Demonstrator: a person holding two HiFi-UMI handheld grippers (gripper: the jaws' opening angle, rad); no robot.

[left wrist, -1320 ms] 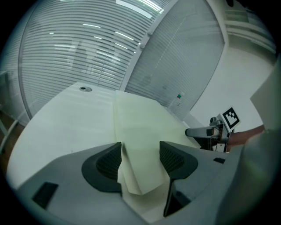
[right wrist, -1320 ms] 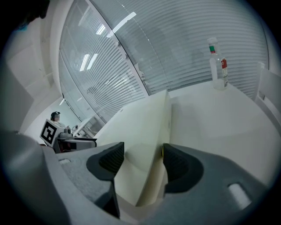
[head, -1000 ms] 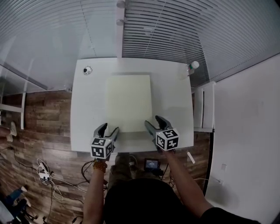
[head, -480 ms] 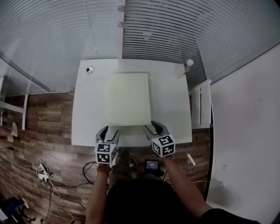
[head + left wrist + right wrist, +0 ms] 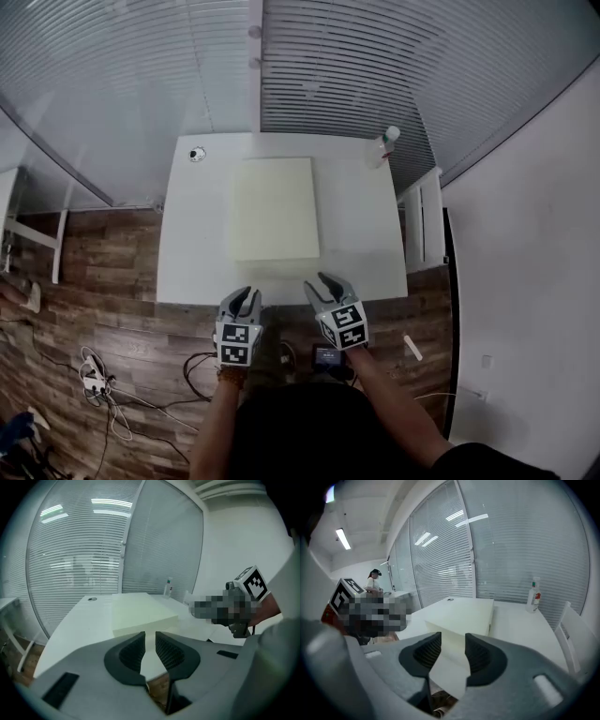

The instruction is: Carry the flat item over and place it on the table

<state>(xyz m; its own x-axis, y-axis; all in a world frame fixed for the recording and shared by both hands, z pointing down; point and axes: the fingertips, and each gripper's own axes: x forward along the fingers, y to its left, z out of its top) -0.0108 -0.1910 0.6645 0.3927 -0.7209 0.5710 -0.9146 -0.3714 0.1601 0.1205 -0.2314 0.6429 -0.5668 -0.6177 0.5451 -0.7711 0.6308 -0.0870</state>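
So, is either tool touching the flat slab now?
Apart. The head view shows bare table between the slab and the left tool and right tool, both at its near edge. Their jaws have just been closing, nothing between them.

White table (image 5: 187,253), rectangular, on a wood-plank floor (image 5: 103,272).
On top: one flat cream slab (image 5: 275,208) lying at centre, edges square to the table's; bottle (image 5: 384,145) upright at far right corner; small round object (image 5: 196,154) near far left corner.

One table (image 5: 192,253), one flat slab (image 5: 276,208), one bottle (image 5: 384,145), one chair (image 5: 422,225), two tools: left tool (image 5: 246,294), right tool (image 5: 320,281).
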